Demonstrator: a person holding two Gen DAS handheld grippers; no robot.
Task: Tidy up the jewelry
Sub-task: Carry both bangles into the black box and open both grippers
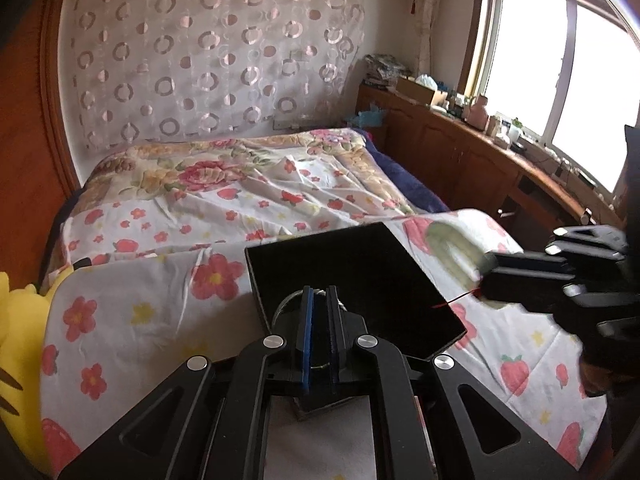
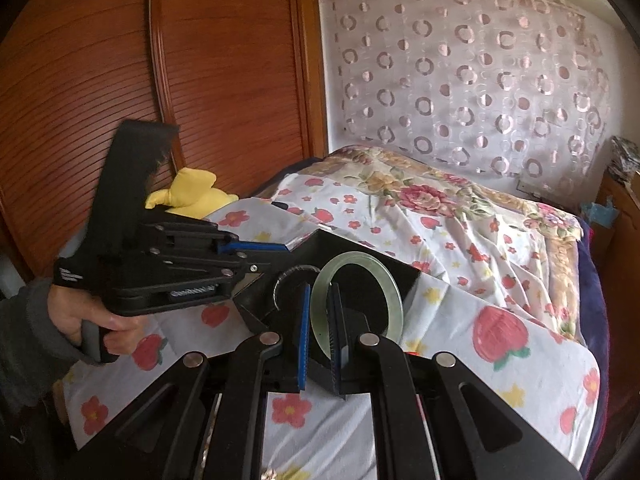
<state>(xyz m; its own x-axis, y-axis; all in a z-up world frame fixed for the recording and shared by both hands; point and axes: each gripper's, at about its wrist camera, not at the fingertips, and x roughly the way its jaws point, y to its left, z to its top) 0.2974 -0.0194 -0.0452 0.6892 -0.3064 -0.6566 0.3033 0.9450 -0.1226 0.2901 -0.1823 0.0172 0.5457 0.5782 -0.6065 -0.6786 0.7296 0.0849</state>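
A black flat jewelry tray (image 1: 352, 276) lies on the floral bedspread; it also shows in the right wrist view (image 2: 360, 256). My right gripper (image 2: 320, 320) is shut on a pale green jade bangle (image 2: 384, 284) and holds it upright over the tray. My left gripper (image 1: 319, 320) has its jaws nearly together over the tray's near edge, around a thin silvery bangle (image 1: 286, 304) lying there; whether it grips it I cannot tell. The left gripper shows from the side in the right wrist view (image 2: 260, 258). A thin red thread (image 1: 452, 301) hangs by the right gripper (image 1: 488, 280).
The bed (image 1: 192, 216) is covered with a strawberry and flower quilt. A yellow plush toy (image 2: 192, 196) lies at the left by a wooden wardrobe (image 2: 120, 80). A cluttered wooden sideboard (image 1: 460, 136) runs under the window on the right.
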